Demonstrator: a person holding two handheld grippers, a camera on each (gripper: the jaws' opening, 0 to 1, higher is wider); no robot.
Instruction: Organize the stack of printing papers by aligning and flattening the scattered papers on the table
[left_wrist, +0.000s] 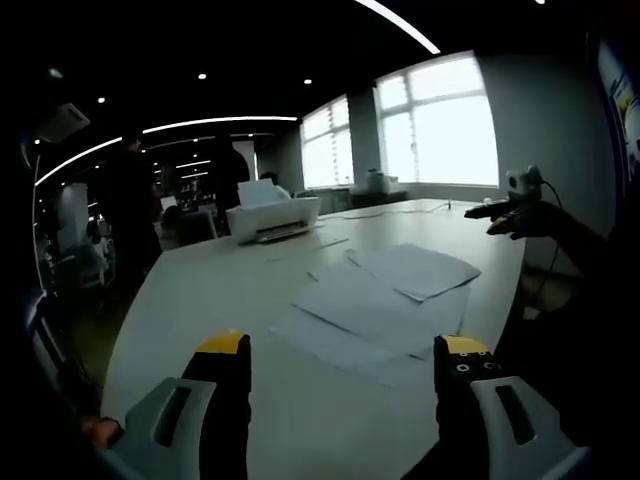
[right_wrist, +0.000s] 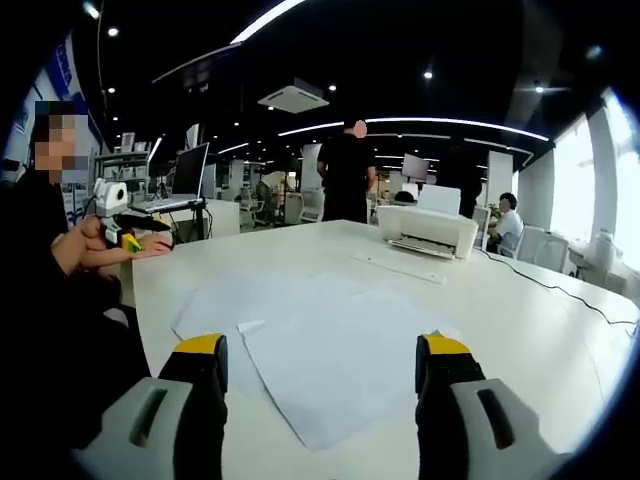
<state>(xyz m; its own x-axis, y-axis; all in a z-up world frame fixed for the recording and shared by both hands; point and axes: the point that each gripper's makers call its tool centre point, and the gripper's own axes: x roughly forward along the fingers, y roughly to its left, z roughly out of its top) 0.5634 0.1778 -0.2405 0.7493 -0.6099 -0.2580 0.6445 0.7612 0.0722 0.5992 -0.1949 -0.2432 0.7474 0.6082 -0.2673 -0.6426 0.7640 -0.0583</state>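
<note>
In the left gripper view the left gripper (left_wrist: 341, 365) hovers above the white table (left_wrist: 200, 300) with its yellow-tipped jaws spread wide and nothing between them; the scattered papers (left_wrist: 385, 300) lie ahead and a little right of it, fanned in overlapping sheets that trail away toward the far right edge. Farther back a white printer (left_wrist: 272, 217) sits with a sheet in its tray, and at the right a person's hand holds the other device (left_wrist: 520, 205). In the right gripper view the right gripper (right_wrist: 322, 368), jaws likewise apart and empty, looks straight down onto the same papers (right_wrist: 320, 350), the nearest sheet's corner lying between its jaws. By that, the right gripper seems nearer. This view alone shows the small loose scrap (right_wrist: 251, 326) at the pile's left.
</note>
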